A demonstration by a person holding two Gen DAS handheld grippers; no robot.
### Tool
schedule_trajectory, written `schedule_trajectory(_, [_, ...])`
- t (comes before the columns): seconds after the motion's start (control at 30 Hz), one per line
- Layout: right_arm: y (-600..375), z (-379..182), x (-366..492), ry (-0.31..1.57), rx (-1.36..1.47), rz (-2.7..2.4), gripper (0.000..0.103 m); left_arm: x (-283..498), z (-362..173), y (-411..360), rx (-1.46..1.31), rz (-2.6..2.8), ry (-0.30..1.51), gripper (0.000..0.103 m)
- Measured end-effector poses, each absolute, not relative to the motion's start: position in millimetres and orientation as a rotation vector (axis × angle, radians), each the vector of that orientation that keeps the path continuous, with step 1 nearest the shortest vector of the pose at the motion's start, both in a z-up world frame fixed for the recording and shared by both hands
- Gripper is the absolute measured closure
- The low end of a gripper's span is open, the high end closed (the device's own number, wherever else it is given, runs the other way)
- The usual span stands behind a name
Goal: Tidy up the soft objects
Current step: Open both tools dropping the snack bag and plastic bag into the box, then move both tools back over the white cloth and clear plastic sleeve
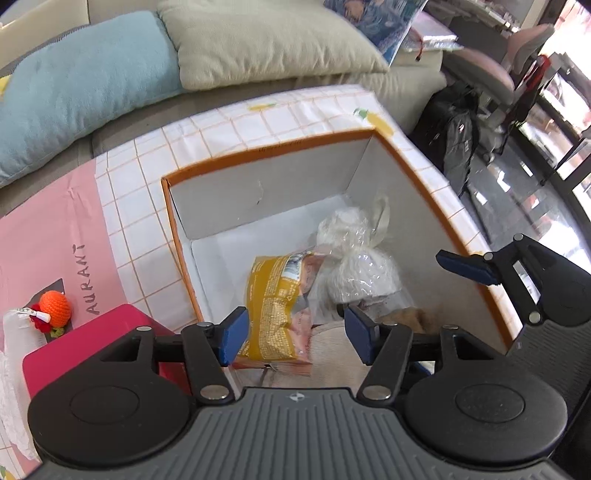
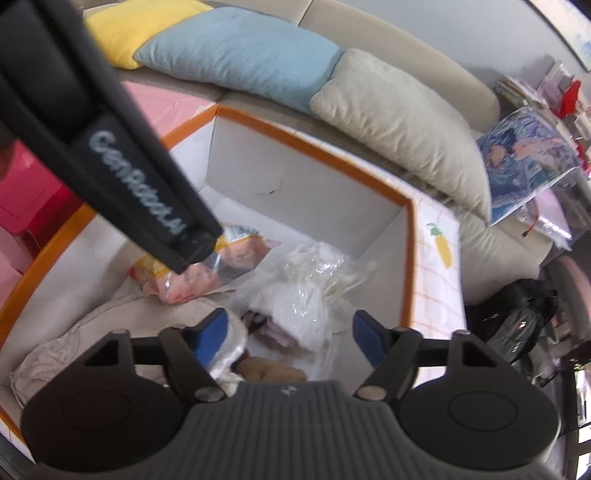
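An orange-rimmed cardboard box [image 1: 258, 192] with white inner walls sits on a checked cloth; it also shows in the right wrist view [image 2: 303, 173]. Inside lie a yellow snack bag [image 1: 273, 306], a white soft item in clear plastic [image 1: 358, 258], a beige cloth [image 2: 92, 332] and a brown plush [image 2: 273, 373]. My left gripper [image 1: 295, 332] is open and empty above the box's near edge. My right gripper [image 2: 291, 336] is open over the plastic-wrapped item [image 2: 295, 295]; it shows at the right in the left wrist view [image 1: 472, 266]. The snack bag also shows in the right wrist view [image 2: 207, 273].
An orange crochet toy [image 1: 55, 306], a red box [image 1: 96, 343] and white tissue [image 1: 11, 369] lie left of the box. Blue [image 1: 81, 85], beige [image 1: 266, 40] and yellow [image 2: 140, 26] cushions lean on the sofa behind. A black backpack [image 1: 454, 144] stands on the floor at the right.
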State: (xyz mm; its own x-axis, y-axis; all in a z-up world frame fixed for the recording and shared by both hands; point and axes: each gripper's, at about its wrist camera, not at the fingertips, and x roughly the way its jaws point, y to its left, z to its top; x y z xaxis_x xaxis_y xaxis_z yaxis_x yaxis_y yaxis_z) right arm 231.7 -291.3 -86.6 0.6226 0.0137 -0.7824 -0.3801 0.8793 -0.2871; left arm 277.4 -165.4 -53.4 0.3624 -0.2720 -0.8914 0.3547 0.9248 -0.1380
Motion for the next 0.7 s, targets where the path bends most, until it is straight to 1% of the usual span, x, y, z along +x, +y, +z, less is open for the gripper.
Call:
schedule_trajectory(0.2, [-296.0,-58.5,221.4,0.848,-0.4,0.16,0.028,253.8,-25.9,-153.7,0.083,-0.436,1.041,0.031])
schedule_trajectory(0.47, [-292.4,-16.1,184.6,0.742,-0.205,0.115,0.028,199.4,17.8,-122.0,0.085,-0.463,0.813,0.031])
schedule_trajectory(0.57, [-285.9,-5.1,166.5,0.687,-0.106,0.095,0.015,178.6,25.0,-106.6,0.093,-0.438,0.77,0.031])
schedule_trajectory(0.7, [-272.3,1.4,142.8,0.627,0.012,0.106,0.015,152.2,28.7,-83.7,0.087,-0.389,0.732,0.031])
